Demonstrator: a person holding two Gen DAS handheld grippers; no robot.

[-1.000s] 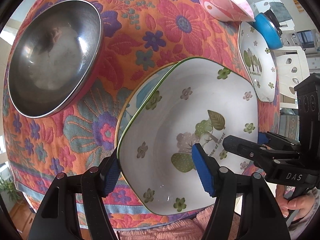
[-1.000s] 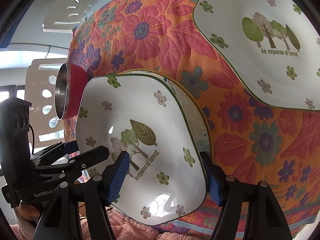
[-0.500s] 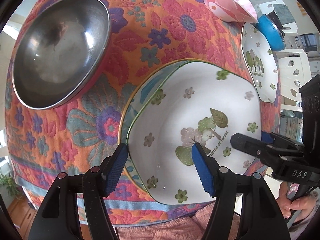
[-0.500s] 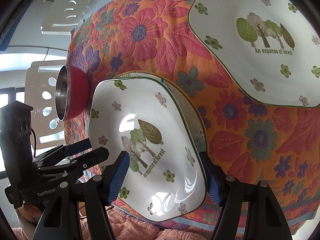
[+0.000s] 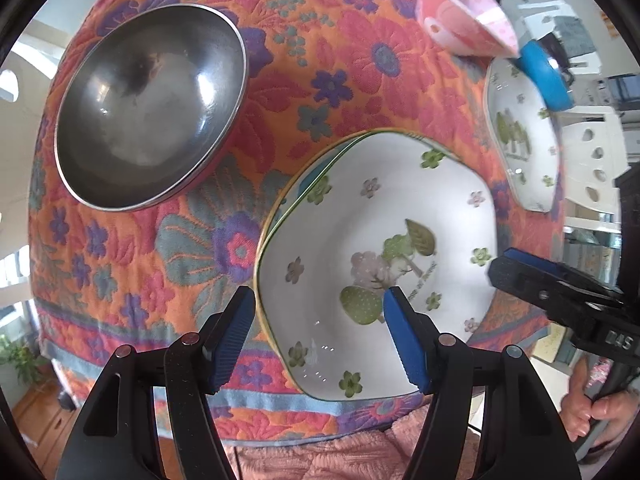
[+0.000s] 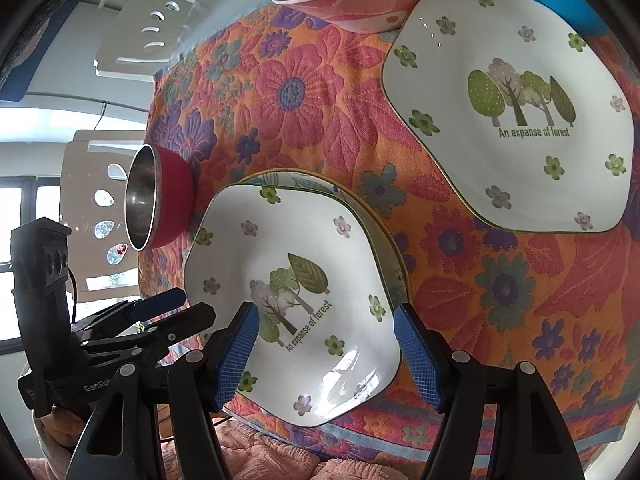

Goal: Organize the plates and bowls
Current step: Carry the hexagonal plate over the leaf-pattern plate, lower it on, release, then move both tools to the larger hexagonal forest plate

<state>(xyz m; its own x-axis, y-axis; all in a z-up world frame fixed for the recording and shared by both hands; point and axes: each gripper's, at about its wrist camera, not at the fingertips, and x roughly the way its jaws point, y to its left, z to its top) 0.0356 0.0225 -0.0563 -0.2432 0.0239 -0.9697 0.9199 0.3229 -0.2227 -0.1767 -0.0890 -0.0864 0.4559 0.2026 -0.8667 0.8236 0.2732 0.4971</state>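
Observation:
A white forest-print plate (image 5: 384,232) lies stacked on a yellow-rimmed plate (image 5: 308,172) near the table's front edge; the stack also shows in the right wrist view (image 6: 304,264). My left gripper (image 5: 320,332) is open, its fingers straddling the plate's front-left rim without holding it. My right gripper (image 6: 326,350) is open over the plate's front right rim. A second forest-print plate (image 6: 516,120) lies further back on the right. A steel bowl with a red outside (image 5: 148,104) sits at the left. A pink bowl (image 5: 464,20) and a blue bowl (image 5: 544,76) stand at the back.
A floral orange tablecloth (image 5: 340,64) covers the table. White chairs (image 6: 136,32) stand beyond the far side. A pink quilted cloth (image 6: 272,456) lies below the front edge.
Both grippers have drawn back toward the front edge. The forest-print plate has settled flat onto the yellow-rimmed plate and is no longer lifted.

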